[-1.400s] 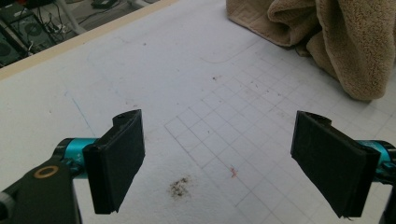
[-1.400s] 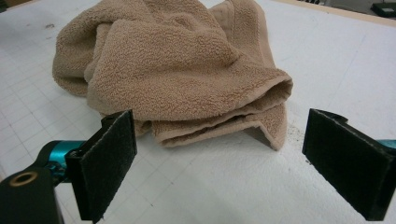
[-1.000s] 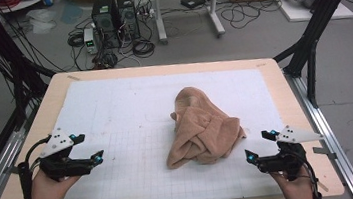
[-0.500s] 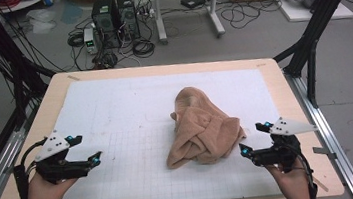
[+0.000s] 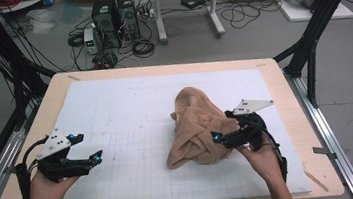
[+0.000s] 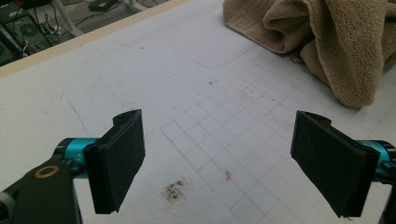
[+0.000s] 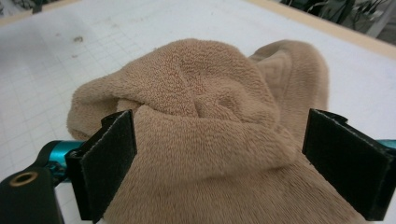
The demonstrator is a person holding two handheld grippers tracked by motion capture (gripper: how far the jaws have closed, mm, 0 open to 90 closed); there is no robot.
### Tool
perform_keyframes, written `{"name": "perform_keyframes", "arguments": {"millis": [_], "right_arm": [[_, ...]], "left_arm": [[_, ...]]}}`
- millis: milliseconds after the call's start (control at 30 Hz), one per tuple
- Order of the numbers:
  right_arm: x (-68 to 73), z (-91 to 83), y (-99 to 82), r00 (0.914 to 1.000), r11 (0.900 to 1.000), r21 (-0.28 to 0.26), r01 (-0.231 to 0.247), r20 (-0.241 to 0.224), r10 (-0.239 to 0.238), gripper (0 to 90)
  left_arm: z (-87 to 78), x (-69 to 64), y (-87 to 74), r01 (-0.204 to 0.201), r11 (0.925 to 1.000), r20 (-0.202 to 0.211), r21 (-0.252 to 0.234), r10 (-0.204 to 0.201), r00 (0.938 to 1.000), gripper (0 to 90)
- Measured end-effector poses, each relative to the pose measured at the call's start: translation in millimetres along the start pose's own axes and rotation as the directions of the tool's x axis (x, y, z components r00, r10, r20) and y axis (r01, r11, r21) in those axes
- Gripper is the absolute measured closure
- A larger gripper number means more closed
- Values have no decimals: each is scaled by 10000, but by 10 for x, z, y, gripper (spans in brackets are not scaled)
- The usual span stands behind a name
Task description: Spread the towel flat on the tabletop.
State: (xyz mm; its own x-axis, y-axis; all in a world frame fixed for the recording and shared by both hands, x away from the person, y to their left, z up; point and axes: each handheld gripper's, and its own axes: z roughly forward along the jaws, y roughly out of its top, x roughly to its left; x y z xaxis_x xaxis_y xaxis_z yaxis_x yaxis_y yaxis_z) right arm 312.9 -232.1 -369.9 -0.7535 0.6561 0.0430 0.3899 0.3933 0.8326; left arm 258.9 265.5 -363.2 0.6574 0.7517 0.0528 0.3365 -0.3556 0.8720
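Observation:
A crumpled tan towel [image 5: 194,127] lies bunched right of the mat's middle. My right gripper [image 5: 223,127] sits at the towel's right edge, open. In the right gripper view its black pads [image 7: 106,163] stand wide on either side of a fold of the towel [image 7: 205,98], which fills the gap between them without being pinched. My left gripper [image 5: 87,148] hovers low over the mat at the front left, open and holding nothing. In the left gripper view [image 6: 224,165] the towel [image 6: 327,37] lies well ahead at the upper right.
A white gridded mat [image 5: 131,114] covers a wooden table [image 5: 284,92]. A dark smudge [image 6: 174,190] marks the mat near the left jaws. Black frame posts [image 5: 309,49] stand at the table's sides; computers and cables [image 5: 115,21] sit on the floor beyond.
My right gripper has moved left and forward from the front right corner onto the towel's right edge. The left gripper has hardly shifted.

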Motion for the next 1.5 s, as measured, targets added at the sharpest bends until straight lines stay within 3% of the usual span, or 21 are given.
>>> {"name": "perform_keyframes", "arguments": {"millis": [133,267,367,433,467,533,667,867,967,1033,1167,1200,1233,1300,1333,1367,1400,1433,1467,1500], "right_arm": [[14,223,-5,9997,9978,657,-104,-231,119,91],[10,362,-37,9980,9942,1062,-184,-583,247,167],[19,431,-44,9968,9917,1242,-340,-672,426,243],[44,482,-34,9956,9881,1514,-268,-842,399,373],[44,482,-34,9956,9881,1514,-268,-842,399,373],[49,518,-29,9946,9863,1638,-172,-985,337,531],[29,505,-21,9934,9858,1673,-117,-1106,305,683],[23,424,80,9866,9905,1373,73,-1624,152,742],[106,362,230,9793,9941,980,459,-2006,-255,745],[268,285,385,9685,9923,733,996,-2360,-798,745],[498,141,454,9425,9816,455,1856,-2909,-1647,744],[498,141,454,9425,9816,455,1856,-2909,-1647,744],[593,60,420,9275,9771,411,2087,-3252,-1844,744],[678,-14,335,9153,9747,495,2180,-3570,-1866,742],[678,-14,335,9153,9747,495,2180,-3570,-1866,742],[743,-46,205,9045,9762,578,2089,-3911,-1704,735],[770,-44,133,8990,9756,622,2107,-4043,-1683,723],[770,-44,133,8990,9756,622,2107,-4043,-1683,723],[800,-45,-1,8981,9752,854,2043,-4127,-1520,655],[793,-58,-51,9032,9777,856,1916,-4053,-1415,602]], "left_arm": [[-17,21,-17,5,10000,-14,-23,-5,10000,182],[-20,33,-39,28,10000,-8,-59,-28,10000,183],[-15,35,-54,58,10000,8,-74,-58,10000,183],[-5,35,-59,63,9999,27,-80,-63,10000,184],[1,34,-59,74,10000,50,-64,-73,10000,184],[17,31,-60,101,9999,59,-80,-100,9999,185],[35,31,-59,109,9999,119,-57,-108,9999,188],[7,57,-33,167,9998,121,-133,-165,9998,191],[-15,60,-1,162,9996,137,-230,-159,9998,192],[-29,47,29,156,9994,171,-307,-151,9997,192],[-16,-22,95,-54,9994,374,-353,68,9993,197],[1,-43,111,-81,9993,462,-352,97,9989,197],[18,-65,127,-116,9994,531,-334,134,9985,197],[63,-110,158,-215,9993,721,-300,236,9971,198],[91,-137,170,-228,9993,826,-290,251,9963,198],[122,-162,182,-312,9991,896,-270,335,9954,201],[156,-188,194,-360,9991,991,-236,382,9943,205],[196,-214,206,-418,9989,1088,-190,436,9931,205],[235,-242,219,-459,9988,1174,-146,473,9920,214],[275,-272,232,-517,9986,1305,-110,527,9900,219]]}}
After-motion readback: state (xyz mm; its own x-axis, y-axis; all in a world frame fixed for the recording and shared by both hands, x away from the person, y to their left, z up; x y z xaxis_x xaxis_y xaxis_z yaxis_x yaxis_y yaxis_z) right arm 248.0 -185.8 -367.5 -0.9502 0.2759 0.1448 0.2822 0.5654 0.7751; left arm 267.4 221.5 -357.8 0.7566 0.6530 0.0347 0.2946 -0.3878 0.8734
